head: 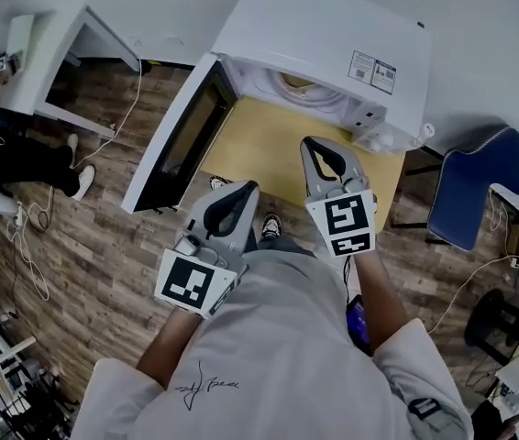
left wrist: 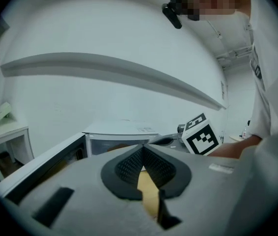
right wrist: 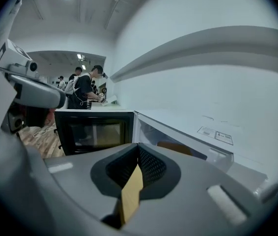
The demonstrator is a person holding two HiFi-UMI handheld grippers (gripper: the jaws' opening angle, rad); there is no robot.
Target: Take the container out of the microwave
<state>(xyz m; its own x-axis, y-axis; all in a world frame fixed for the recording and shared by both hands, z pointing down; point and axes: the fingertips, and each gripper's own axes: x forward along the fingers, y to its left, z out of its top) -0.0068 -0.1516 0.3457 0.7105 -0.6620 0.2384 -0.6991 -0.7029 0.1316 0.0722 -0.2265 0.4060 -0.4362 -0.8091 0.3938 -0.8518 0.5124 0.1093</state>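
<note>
The white microwave point(head: 324, 35) stands on a yellow wooden table point(head: 269, 145), and its door point(head: 182, 136) is swung wide open to the left. A tan container point(head: 298, 84) sits deep in the cavity, and it shows as an orange-tan shape in the right gripper view point(right wrist: 176, 147). My left gripper point(head: 246, 189) is shut and empty, near the table's front edge below the door. My right gripper point(head: 313, 143) is also shut and empty. It hovers over the table in front of the cavity, well short of the container.
A blue chair point(head: 475, 186) stands to the right of the table. A white desk point(head: 58, 58) is at the upper left, with a person's legs point(head: 21, 163) and cables on the wooden floor beside it. Several people point(right wrist: 85, 90) stand far off.
</note>
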